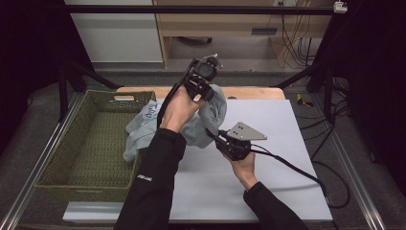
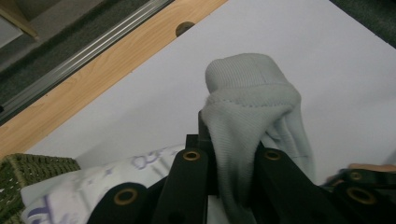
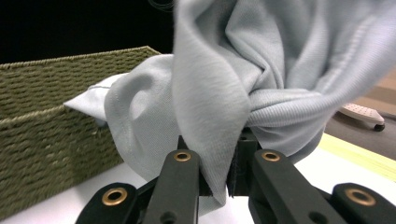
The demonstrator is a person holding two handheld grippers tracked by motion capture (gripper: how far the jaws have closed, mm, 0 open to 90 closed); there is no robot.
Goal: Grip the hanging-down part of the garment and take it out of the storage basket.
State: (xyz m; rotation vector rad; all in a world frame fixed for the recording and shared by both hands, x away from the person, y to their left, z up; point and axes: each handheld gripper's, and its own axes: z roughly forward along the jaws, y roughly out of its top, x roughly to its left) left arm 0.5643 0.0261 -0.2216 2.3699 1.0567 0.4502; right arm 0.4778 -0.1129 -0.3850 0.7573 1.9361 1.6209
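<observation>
While the pale blue garment (image 1: 201,120) hangs between my two grips, I judge the step to be lifting it clear of the woven basket (image 1: 62,158) and spreading it over the white mat (image 1: 268,143).

Starting at the left: the trailing end of the cloth, with purple lettering, drapes over the basket's right rim. Next, my left gripper (image 1: 200,85) is raised high above the far edge of the mat, its jaws clamped tight on a ribbed hem (image 2: 247,88) that bunches up between them. Further right and lower, my right gripper (image 1: 216,136) pinches another fold (image 3: 215,126) of the same fabric, jaws closed on it.

To do this well, I would keep both pinches firm, draw the hands apart until the cloth goes taut, and lift enough that the tail slides off the rim without dragging the basket.

As it lies now, the garment's long axis runs diagonally, from the basket rim at lower left up to the left gripper, then drops to the right one; its ribbed edge points upward.
</observation>
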